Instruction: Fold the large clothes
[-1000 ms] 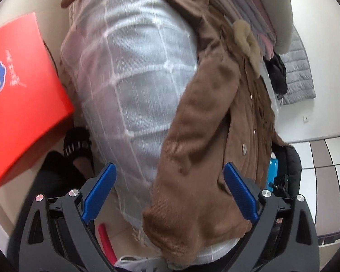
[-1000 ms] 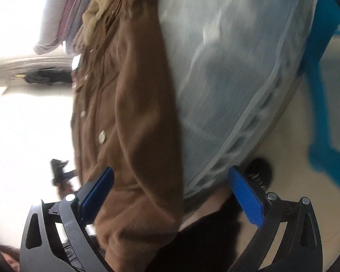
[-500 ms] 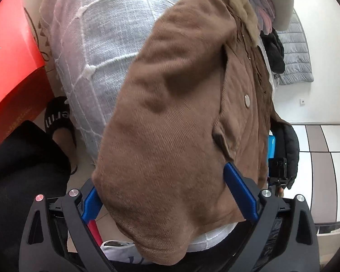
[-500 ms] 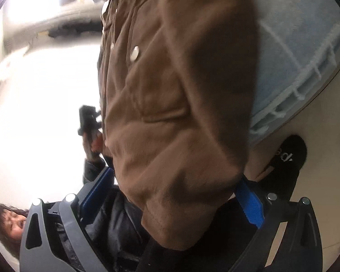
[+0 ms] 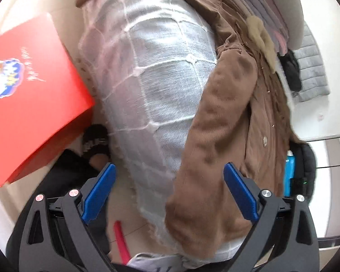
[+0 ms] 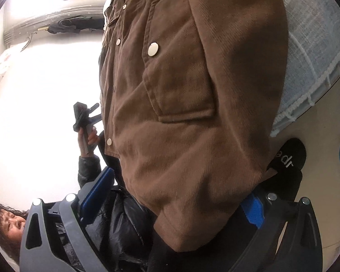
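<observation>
A brown corduroy jacket [image 5: 219, 136] with snap buttons lies over a surface covered by a pale grey checked cloth [image 5: 161, 72]; one sleeve hangs over the near edge. My left gripper [image 5: 170, 190] is open, blue pads wide apart, with the sleeve's cuff between and just beyond them, not pinched. In the right wrist view the jacket [image 6: 192, 90] fills the frame, pocket and buttons showing. My right gripper [image 6: 176, 195] is open around the hanging sleeve end, its right pad partly hidden behind the cloth.
A red box [image 5: 31, 104] stands at the left beside the covered surface. A black slipper [image 5: 95, 138] and dark trouser leg are on the floor below. A person in a black coat [image 6: 115, 222] holds another gripper [image 6: 85, 115]. Padded grey items [image 5: 310, 72] hang at the far right.
The left gripper has pulled back from the sleeve, so the checked cloth and red box show again. The right gripper has moved closer in, the jacket filling more of its view.
</observation>
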Demonstrator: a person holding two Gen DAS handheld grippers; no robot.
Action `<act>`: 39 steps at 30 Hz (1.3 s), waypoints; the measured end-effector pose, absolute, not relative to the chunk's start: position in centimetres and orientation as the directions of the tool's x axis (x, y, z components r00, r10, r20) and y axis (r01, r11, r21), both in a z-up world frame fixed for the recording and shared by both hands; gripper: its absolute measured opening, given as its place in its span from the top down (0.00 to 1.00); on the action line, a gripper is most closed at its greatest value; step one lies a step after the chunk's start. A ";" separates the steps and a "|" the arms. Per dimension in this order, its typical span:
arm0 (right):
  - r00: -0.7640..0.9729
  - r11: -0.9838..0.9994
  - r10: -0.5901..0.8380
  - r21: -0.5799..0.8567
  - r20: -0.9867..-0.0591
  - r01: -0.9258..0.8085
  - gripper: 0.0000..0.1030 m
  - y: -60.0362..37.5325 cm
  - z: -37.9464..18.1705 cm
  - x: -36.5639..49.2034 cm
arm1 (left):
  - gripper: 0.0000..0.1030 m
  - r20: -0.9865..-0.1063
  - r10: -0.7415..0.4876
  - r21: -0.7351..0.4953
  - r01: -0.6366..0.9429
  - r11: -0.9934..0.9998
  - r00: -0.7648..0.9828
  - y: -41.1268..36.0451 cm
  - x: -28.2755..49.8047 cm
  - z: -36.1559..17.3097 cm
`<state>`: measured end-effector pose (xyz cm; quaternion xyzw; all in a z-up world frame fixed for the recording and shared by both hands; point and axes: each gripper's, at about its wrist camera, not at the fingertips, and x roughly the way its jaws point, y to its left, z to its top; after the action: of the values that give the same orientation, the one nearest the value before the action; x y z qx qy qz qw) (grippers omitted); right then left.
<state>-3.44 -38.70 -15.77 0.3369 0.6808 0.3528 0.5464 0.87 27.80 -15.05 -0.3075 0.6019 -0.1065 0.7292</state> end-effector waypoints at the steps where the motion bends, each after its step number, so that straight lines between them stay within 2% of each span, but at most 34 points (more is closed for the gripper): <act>1: -0.176 0.524 0.844 0.848 -0.506 0.074 0.06 -38.6 -15.8 -3.4 | 0.11 -0.793 -0.560 -0.607 -0.223 0.763 0.241 27.8 1.4 -16.1; 3: -0.173 0.524 0.844 0.849 -0.507 0.070 0.06 -38.5 -15.4 -3.4 | 0.11 -0.744 -0.634 -0.668 -0.244 0.703 0.211 27.5 2.0 -18.3; 5: -0.157 0.511 0.853 0.857 -0.498 0.061 0.06 -38.4 -14.7 -3.6 | 0.11 -0.649 -0.736 -0.759 -0.227 0.610 0.192 26.6 1.7 -19.3; 8: -0.119 0.491 0.868 0.869 -0.482 0.060 0.06 -39.0 -13.7 -3.8 | 0.11 -0.529 -0.828 -0.849 -0.103 0.519 0.187 24.7 0.3 -17.6; 9: -0.100 0.493 0.869 0.868 -0.486 0.066 0.06 -39.3 -13.6 -3.7 | 0.11 -0.515 -0.841 -0.857 -0.058 0.513 0.167 23.8 -0.1 -16.8; 12: -0.069 0.525 0.851 0.846 -0.521 0.092 0.06 -39.2 -14.0 -3.6 | 0.11 -0.607 -0.786 -0.791 -0.002 0.611 0.118 21.9 -0.3 -15.9; 14: -0.050 0.548 0.837 0.831 -0.545 0.094 0.07 -39.3 -14.0 -3.4 | 0.11 -0.693 -0.712 -0.719 -0.037 0.694 0.114 21.6 0.3 -16.6; 16: -0.004 0.606 0.795 0.794 -0.606 0.046 0.19 -39.3 -12.8 -3.4 | 0.27 -0.733 -0.667 -0.679 -0.073 0.731 0.138 21.8 0.7 -17.2; 17: 0.013 0.644 0.764 0.764 -0.645 0.032 0.49 -39.3 -12.5 -3.5 | 0.33 -0.737 -0.660 -0.674 -0.080 0.735 0.144 21.6 0.8 -17.2; 18: 0.025 0.711 0.702 0.703 -0.712 0.038 0.66 -39.2 -12.3 -3.8 | 0.48 -0.742 -0.652 -0.668 -0.080 0.740 0.159 21.6 0.8 -17.2; 19: 0.030 0.735 0.675 0.676 -0.737 0.052 0.83 -39.1 -12.2 -4.1 | 0.60 -0.750 -0.638 -0.656 -0.069 0.752 0.174 21.3 0.7 -16.9; 20: 0.041 0.738 0.671 0.672 -0.741 0.057 0.85 -39.1 -12.0 -4.5 | 0.64 -0.767 -0.614 -0.631 -0.050 0.774 0.186 20.8 0.5 -16.2; 22: 0.061 0.739 0.667 0.670 -0.742 0.071 0.88 -39.0 -11.3 -4.9 | 0.81 -0.786 -0.584 -0.601 -0.031 0.798 0.204 19.4 0.9 -14.7; 24: 0.096 0.726 0.677 0.684 -0.729 0.075 0.89 -38.6 -10.3 -5.4 | 0.88 -0.782 -0.581 -0.599 -0.015 0.801 0.227 19.2 0.9 -13.4; 32: 0.266 0.600 0.766 0.799 -0.586 0.033 0.91 -38.3 -4.5 -7.4 | 0.92 -0.717 -0.625 -0.628 0.103 0.771 0.309 18.5 -1.0 -5.0; 39: 0.310 0.581 0.771 0.814 -0.556 0.013 0.91 -39.8 -2.1 -10.6 | 0.93 -0.691 -0.644 -0.625 0.176 0.761 0.328 18.5 -4.0 -0.1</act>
<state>-10.57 -39.78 -2.12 0.3739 0.5246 0.2641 0.7178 -3.97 18.51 -0.09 -0.2262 0.5170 -0.2617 0.7830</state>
